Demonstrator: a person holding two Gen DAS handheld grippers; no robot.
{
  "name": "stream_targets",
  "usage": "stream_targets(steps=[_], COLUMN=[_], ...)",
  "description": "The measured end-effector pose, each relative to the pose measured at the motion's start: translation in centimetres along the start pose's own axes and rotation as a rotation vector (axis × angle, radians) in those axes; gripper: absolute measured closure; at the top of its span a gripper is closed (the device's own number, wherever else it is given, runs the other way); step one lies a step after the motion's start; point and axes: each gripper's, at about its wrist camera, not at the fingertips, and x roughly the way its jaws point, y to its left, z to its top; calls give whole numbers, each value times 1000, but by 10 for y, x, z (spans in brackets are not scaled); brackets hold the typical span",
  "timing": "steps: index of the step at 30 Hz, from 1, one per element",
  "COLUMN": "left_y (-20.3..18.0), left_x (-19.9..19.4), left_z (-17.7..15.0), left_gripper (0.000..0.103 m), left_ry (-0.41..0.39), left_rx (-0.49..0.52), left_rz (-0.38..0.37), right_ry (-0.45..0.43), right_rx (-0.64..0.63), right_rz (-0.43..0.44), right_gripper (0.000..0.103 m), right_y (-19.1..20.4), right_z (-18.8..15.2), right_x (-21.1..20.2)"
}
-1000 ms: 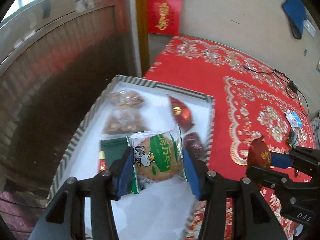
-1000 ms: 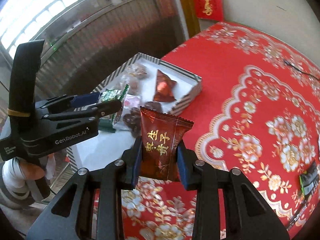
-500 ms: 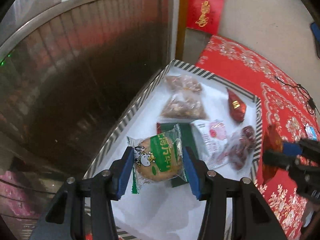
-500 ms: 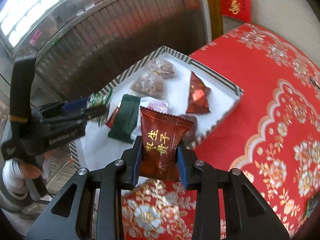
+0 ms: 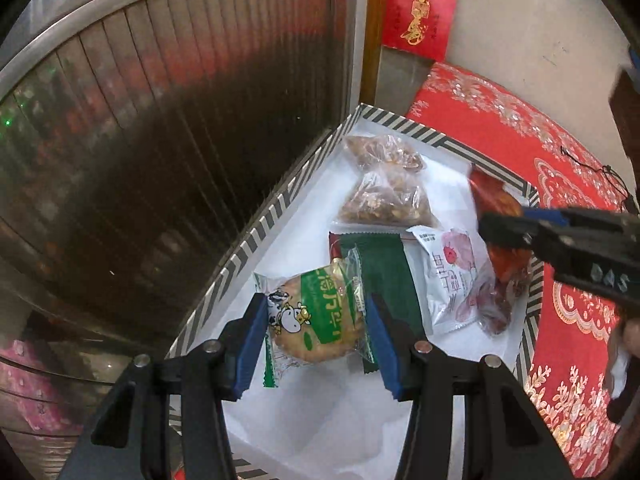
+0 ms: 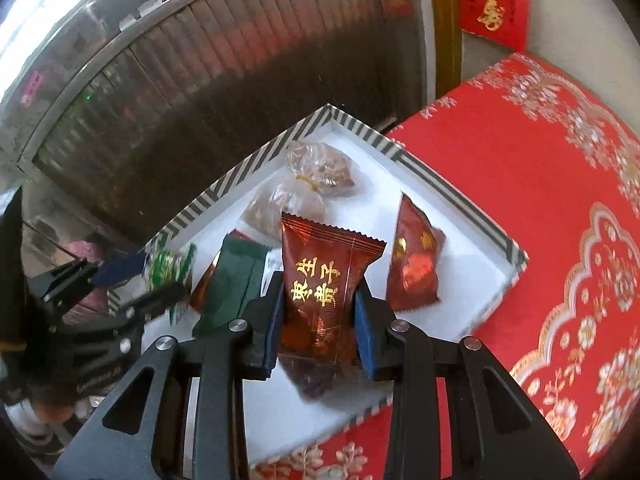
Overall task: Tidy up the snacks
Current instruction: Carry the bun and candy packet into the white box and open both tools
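Observation:
My left gripper (image 5: 316,320) is shut on a green-and-white cracker packet (image 5: 314,314), held over the near left part of a white box with a striped rim (image 5: 280,204). My right gripper (image 6: 318,318) is shut on a dark red snack packet with gold characters (image 6: 320,276), above the box's near side. In the box lie two clear bags of nuts (image 5: 386,184), a dark green packet (image 5: 384,272), a white-and-pink packet (image 5: 450,276) and another red packet (image 6: 414,260). The right gripper (image 5: 516,228) shows at the right of the left wrist view; the left gripper (image 6: 132,280) shows at the left of the right wrist view.
The box stands at the edge of a table under a red floral cloth (image 6: 540,200). A ribbed metal shutter (image 5: 180,120) runs behind it. A black cable (image 5: 600,172) lies far back on the cloth. Red paper hangings (image 5: 420,16) are on the wall.
Both grippers have moved over the box with their packets. The right one came in from above the red cloth to above the box's near side. Neither grip has changed.

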Motion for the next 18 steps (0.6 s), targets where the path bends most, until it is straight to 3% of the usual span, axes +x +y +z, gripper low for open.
stream_targets(steps=[11, 16, 18], left_y=[-19, -20, -19], left_x=[11, 16, 17], left_z=[3, 2, 2], left_gripper=[50, 44, 35], left_ry=[17, 26, 31], left_rx=[38, 30, 23], left_rz=[-19, -16, -12], right_ry=[68, 52, 24], right_rx=[-45, -43, -43], right_rz=[-101, -101, -102], right_gripper=[72, 69, 65], right_y=[5, 4, 4], right_z=[21, 20, 20], right_x=[36, 29, 19])
